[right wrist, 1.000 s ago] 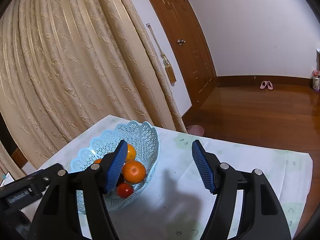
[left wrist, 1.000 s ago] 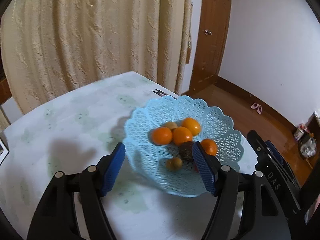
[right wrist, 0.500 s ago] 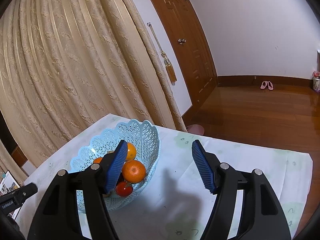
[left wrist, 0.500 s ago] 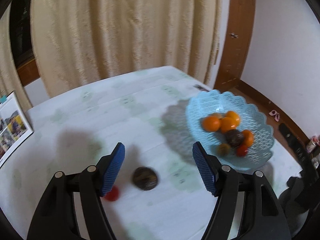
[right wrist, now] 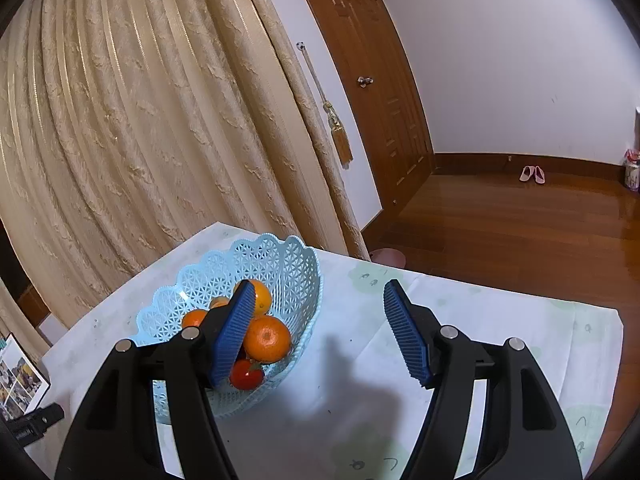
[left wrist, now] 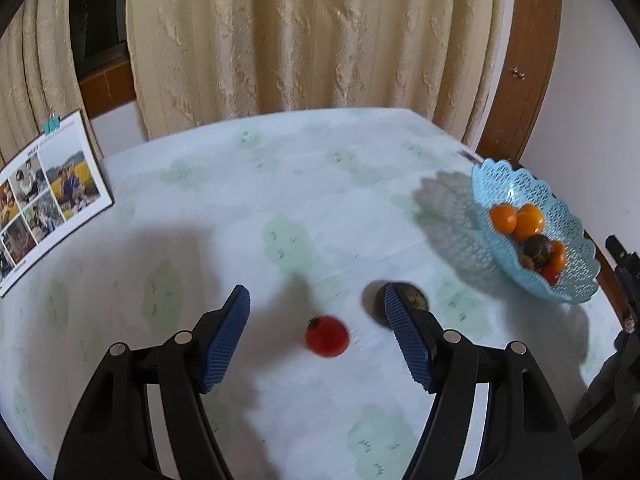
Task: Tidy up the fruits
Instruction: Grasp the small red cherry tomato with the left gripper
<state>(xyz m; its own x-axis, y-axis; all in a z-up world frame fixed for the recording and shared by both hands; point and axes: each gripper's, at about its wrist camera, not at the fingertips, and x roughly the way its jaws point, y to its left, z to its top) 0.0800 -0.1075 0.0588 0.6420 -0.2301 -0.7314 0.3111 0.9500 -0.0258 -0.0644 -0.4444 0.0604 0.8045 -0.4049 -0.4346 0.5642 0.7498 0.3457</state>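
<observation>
Between the spread jaws of the left gripper (left wrist: 316, 332) a small red fruit (left wrist: 327, 336) lies on the bench (left wrist: 240, 208), touching neither pad; a dark round fruit (left wrist: 416, 300) sits just behind the right pad. Far off to their right stands the blue basket (left wrist: 576, 280) with oranges (left wrist: 516, 218). The right gripper (right wrist: 320, 330) is also spread and empty, the basket behind its left pad. Cream curtains (right wrist: 140, 120), a wooden door (right wrist: 380, 80) and wood floor (right wrist: 520, 232) lie beyond.
</observation>
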